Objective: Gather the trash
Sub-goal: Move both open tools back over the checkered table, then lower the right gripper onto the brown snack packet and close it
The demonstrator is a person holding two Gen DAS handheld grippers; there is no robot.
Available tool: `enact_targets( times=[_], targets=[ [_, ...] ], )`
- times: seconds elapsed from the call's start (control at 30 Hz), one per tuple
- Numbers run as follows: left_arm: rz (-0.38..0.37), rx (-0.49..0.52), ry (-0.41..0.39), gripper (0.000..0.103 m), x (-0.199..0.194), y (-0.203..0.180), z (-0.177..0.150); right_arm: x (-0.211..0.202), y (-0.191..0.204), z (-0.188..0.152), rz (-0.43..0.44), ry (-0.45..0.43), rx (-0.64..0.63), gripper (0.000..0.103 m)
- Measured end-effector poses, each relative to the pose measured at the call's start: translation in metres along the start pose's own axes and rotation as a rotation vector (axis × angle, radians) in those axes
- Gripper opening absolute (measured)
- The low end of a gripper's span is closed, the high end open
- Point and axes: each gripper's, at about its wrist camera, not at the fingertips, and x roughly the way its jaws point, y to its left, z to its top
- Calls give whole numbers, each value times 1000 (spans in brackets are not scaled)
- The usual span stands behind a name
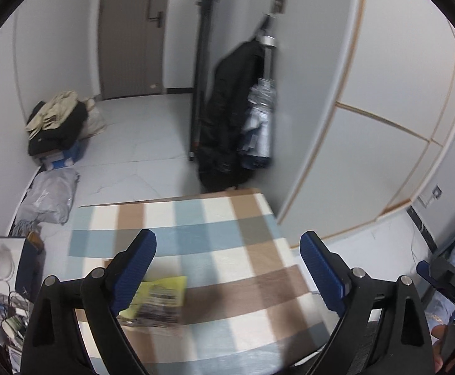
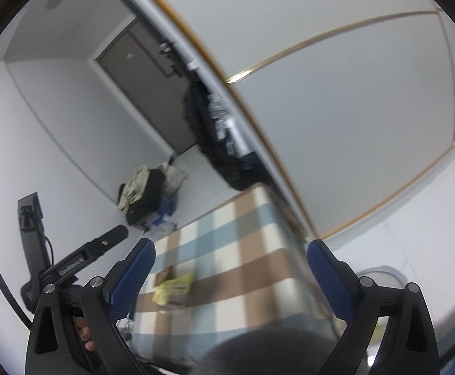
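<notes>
A yellow and dark snack wrapper [image 1: 160, 300] lies flat on the checked tablecloth [image 1: 236, 243], near the table's left side. My left gripper [image 1: 227, 247] is open and empty, held above the table with the wrapper just below its left finger [image 1: 136, 268]. In the right wrist view the same wrapper [image 2: 172, 287] lies on the cloth [image 2: 243, 256] with a small brown scrap [image 2: 164, 275] beside it. My right gripper [image 2: 230, 253] is open and empty, tilted, above the table's near end. The right gripper [image 1: 446, 278] also shows at the right edge of the left wrist view.
A white wardrobe [image 1: 368, 109] stands right of the table. A black coat [image 1: 227, 115] hangs by it. Clothes on a box [image 1: 57, 125] and a grey bag [image 1: 49, 197] sit on the floor at left. A cluttered shelf [image 1: 5, 297] is at lower left. A bin rim [image 2: 383, 276] shows at right.
</notes>
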Motion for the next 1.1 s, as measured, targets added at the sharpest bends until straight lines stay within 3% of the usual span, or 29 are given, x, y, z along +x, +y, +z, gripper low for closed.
enact_targets(
  times=[0.23,0.37,0.73,1.1],
  targets=[
    [100,-83,-58,97,-8,62,-4,33,59,-9,34,55,-101,101],
    [201,-127,-88,97,-5,109,-16,59,83,-22,39,112,-135,102],
    [221,-337,-30,97,1,202,-46,147,134,-52,1,288,-303,101],
    [210,-474,45,98,10,251,-48,260,181,-85,-36,549,-475,101]
  ],
)
